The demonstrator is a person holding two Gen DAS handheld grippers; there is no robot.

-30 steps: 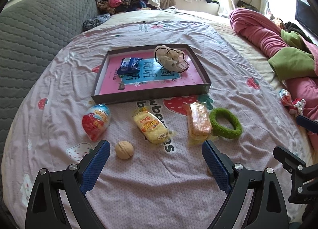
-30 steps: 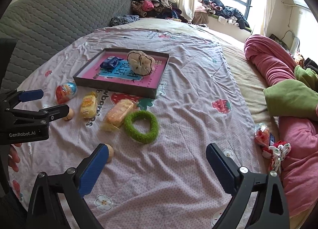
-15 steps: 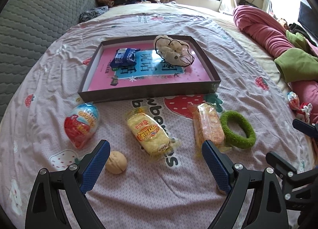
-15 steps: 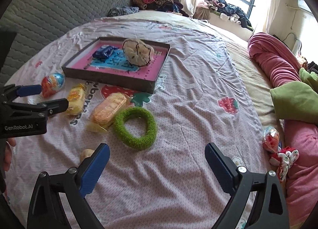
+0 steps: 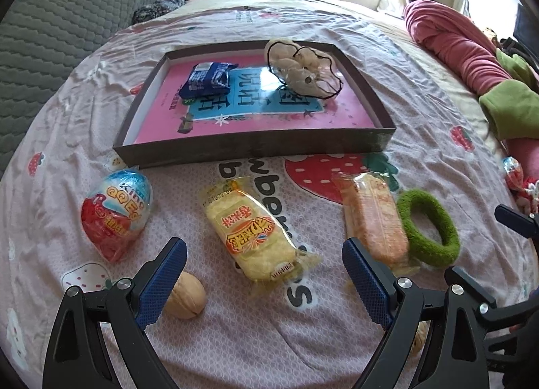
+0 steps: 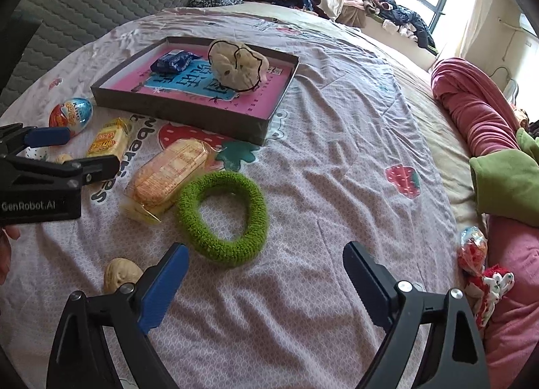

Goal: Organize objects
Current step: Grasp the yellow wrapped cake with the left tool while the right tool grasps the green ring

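On the wrinkled cotton bedsheet [image 5: 421, 92], printed with strawberries, the loose things lie in a row in front of the tray. Farthest left is a glossy egg-shaped foil-wrapped toy egg [image 5: 116, 212], red below and blue-white above. Nearer the camera sits a ridged tan walnut [image 5: 187, 296], partly behind the left finger of the left gripper [image 5: 266, 271]. Its blue, cross-hatched pads stand wide apart with nothing pressed between them; the yellow snack packet [image 5: 252, 234], a crinkly clear-film pillow pack, lies just beyond the gap. Next comes the orange wafer packet [image 5: 372, 217], oblong and shiny, touching the fuzzy green hair tie [image 5: 427, 227], a thick soft ring lying flat.

Behind them the shallow rectangular tray [image 5: 256, 149], dark cardboard walls with a pink and blue printed floor, holds a crumpled blue foil packet [image 5: 207, 80] at its left and a cream ruffled scrunchie [image 5: 303, 67] with dark edging at its right.

In the right wrist view the right gripper [image 6: 264, 271] is spread too, its jaws having just been closing a little, empty, with the green ring just ahead and a second walnut [image 6: 121, 274] beside its left finger. A rumpled pink blanket [image 6: 471, 109] lies far right.
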